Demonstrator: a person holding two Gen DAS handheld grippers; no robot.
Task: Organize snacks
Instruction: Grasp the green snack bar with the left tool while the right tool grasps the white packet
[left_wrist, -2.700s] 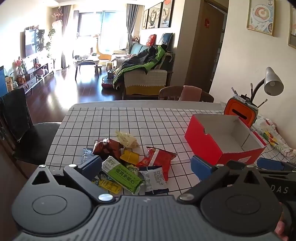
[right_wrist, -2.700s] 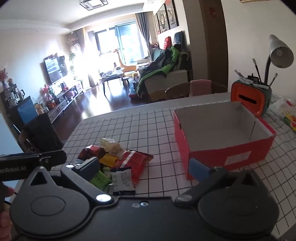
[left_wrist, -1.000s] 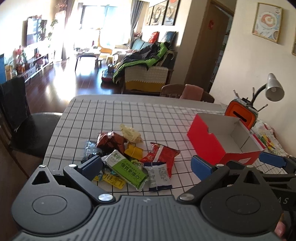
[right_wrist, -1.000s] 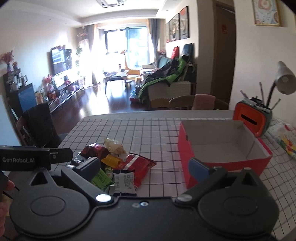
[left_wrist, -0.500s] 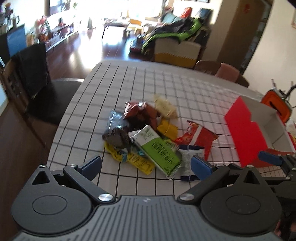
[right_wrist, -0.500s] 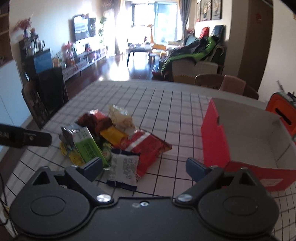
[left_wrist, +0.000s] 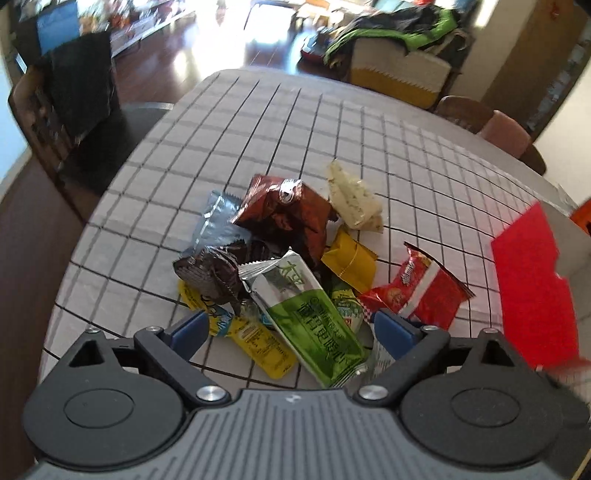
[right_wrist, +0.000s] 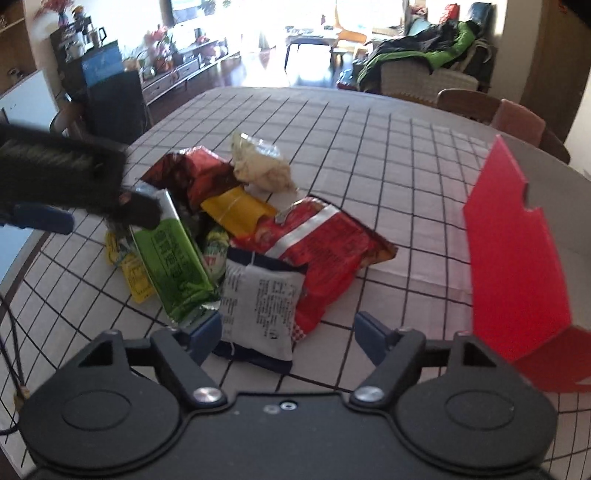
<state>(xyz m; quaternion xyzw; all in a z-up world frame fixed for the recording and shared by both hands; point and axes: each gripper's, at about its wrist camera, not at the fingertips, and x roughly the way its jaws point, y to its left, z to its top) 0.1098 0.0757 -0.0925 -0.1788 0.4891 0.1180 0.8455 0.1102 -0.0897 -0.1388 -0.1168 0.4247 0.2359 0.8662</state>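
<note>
Hovering over snack pile (left_wrist: 295, 258): left tool (left_wrist: 291, 328) spread wide, empty; right tool (right_wrist: 288, 332) likewise.

The counter (left_wrist: 295, 122) wears a pale cloth with a black grid. On it, beside the bright red box (left_wrist: 532, 291), lie a green-and-silver packet (left_wrist: 310, 317), a yellow pouch (left_wrist: 349, 264), a red bag with a white stripe (right_wrist: 321, 243), a dark red-brown bag (left_wrist: 291, 214), a cream one (left_wrist: 352, 197) and a white printed packet edged in navy (right_wrist: 262, 306). Both tools' pads are blue (left_wrist: 188, 330).
</note>
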